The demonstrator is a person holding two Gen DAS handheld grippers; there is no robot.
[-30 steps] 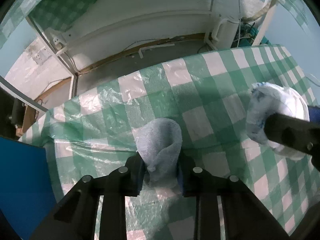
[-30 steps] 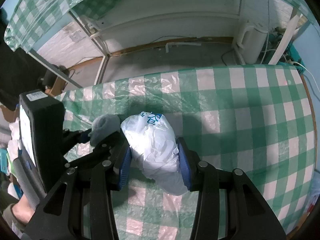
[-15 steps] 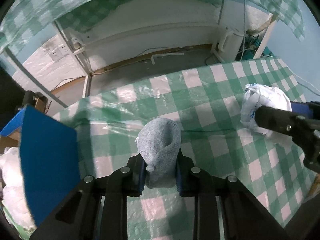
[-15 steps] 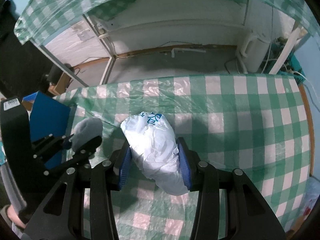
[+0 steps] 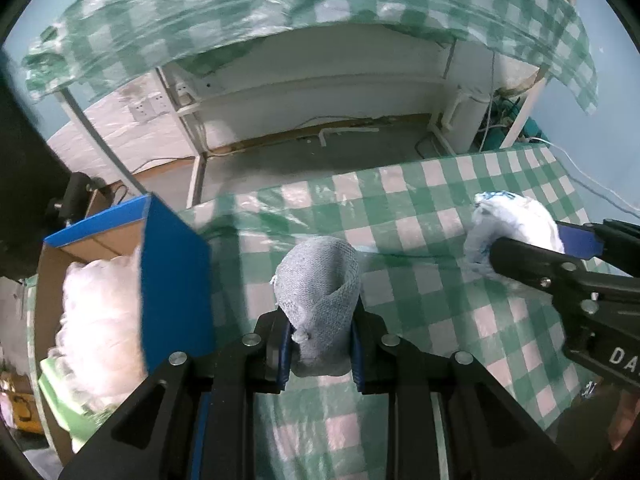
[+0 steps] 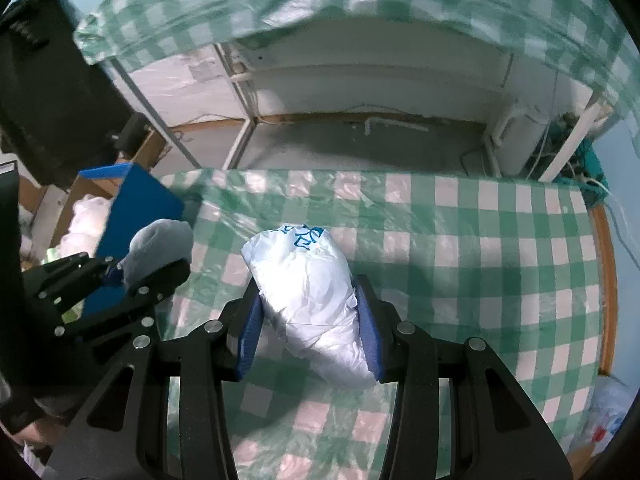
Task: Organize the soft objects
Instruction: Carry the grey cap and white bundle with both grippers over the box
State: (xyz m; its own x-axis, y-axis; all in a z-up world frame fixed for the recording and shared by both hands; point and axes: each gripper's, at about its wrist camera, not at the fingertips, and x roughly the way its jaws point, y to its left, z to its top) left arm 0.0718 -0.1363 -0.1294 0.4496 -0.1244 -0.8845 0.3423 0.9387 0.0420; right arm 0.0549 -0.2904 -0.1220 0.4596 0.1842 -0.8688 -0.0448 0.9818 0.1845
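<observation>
**Jaws full on both sides as soft goods hang over the checked bench**

Jaws on the left gripper (image 5: 320, 344) are closed about a grey sock (image 5: 320, 292), rolled into a bundle, pinched low with most of the roll standing out ahead of the blue pads. The right gripper (image 6: 308, 332) is closed likewise on a white bag (image 6: 308, 284), a crumpled plastic wad squeezed at its middle, one end jutting forward and the other sagging back between the fingers. Both loads hang above the bench (image 6: 480, 248), which is covered in a green-and-white checked plastic sheet.

Left of the left jaws, close beside them, stands a blue box (image 5: 172, 276), cardboard inside, already holding white bags (image 5: 100, 320); it looks the likely home for these pieces.

Both items appear light and wholly yielding. The sock should compress and spring back, its knit giving the pads good purchase; a hold across the thick middle of the roll seems safest, lest it unfurl. The bag is likely slicker and may creep out of a loose pinch, so a firm squeeze across its bulk suits it. Neither looks breakable.

Blue printing runs across the bag's forward end, too creased to read. White letters "DA" show on the right gripper's body in the left view, the rest cut off.
</observation>
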